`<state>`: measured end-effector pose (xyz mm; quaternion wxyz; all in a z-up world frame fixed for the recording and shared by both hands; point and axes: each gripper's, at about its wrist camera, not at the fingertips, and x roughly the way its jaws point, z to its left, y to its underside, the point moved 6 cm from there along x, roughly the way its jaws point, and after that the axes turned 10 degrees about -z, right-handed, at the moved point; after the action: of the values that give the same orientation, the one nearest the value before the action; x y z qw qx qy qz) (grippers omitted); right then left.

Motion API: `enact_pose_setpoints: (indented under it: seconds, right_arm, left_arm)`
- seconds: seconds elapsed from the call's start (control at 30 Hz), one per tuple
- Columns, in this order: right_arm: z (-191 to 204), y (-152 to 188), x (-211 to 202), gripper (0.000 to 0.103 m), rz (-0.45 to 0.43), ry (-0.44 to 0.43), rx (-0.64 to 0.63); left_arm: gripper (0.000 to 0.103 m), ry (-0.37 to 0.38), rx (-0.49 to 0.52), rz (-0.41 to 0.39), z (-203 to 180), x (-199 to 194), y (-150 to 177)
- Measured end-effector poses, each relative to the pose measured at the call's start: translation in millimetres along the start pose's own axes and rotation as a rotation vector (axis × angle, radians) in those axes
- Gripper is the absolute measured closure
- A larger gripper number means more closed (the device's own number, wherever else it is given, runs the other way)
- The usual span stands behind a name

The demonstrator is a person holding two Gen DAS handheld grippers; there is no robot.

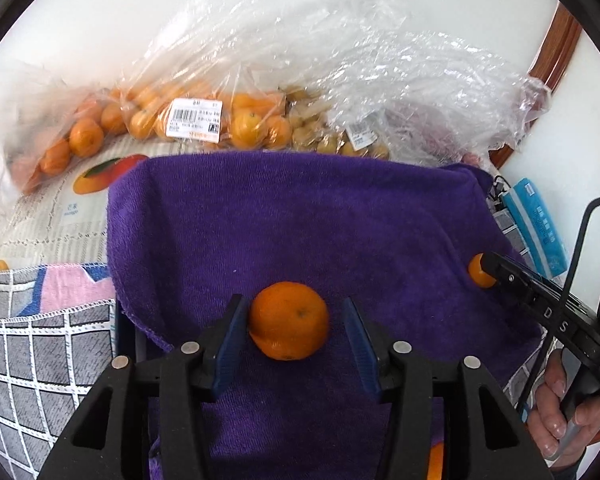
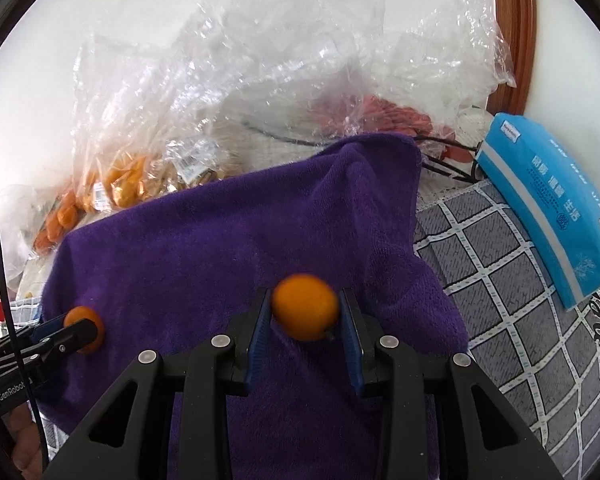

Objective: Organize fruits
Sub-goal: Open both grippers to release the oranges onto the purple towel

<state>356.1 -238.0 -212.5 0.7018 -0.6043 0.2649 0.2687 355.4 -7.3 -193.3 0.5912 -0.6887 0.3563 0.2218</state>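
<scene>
The left hand-held gripper (image 1: 294, 328), tilted downward and marked "GenRobot", stands apart around an orange (image 1: 288, 321) on the purple towel (image 1: 300, 220); only its left pad touches. The right hand-held gripper (image 2: 305, 314), likewise tilted down, is clamped on a second orange (image 2: 305, 306). Beyond lie bagged fruit (image 1: 160, 120) with barcode labels.

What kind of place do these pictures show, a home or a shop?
Most likely a home table, just after shopping. Clear plastic bags of oranges with price labels lie against a white wall, a grey checked tablecloth covers the surface, and a blue tissue pack sits beside a purple towel.
</scene>
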Motion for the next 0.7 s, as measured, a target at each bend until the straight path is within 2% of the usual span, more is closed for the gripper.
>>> enact_pose_setpoints:
  seconds: [0.1, 0.37, 0.53, 0.7]
  right_arm:
    - [2, -4, -14, 0.054, -0.012, 0.006, -0.009]
    - [-4, -14, -71, 0.053, -0.106, 0.034, 0.02]
    - [-4, -3, -104, 0.052, -0.141, 0.071, -0.006]
    - [-3, 6, -138, 0.052, -0.178, 0.112, -0.049]
  left_arm:
    - [0.055, -0.012, 0.002, -0.011, -4, -11, -4]
    - [0.055, 0.001, 0.003, -0.102, -16, -68, -6]
    - [0.055, 0.012, -0.005, -0.106, -17, -91, 2]
    - [0.055, -0.034, 0.029, -0.151, -16, -123, 10]
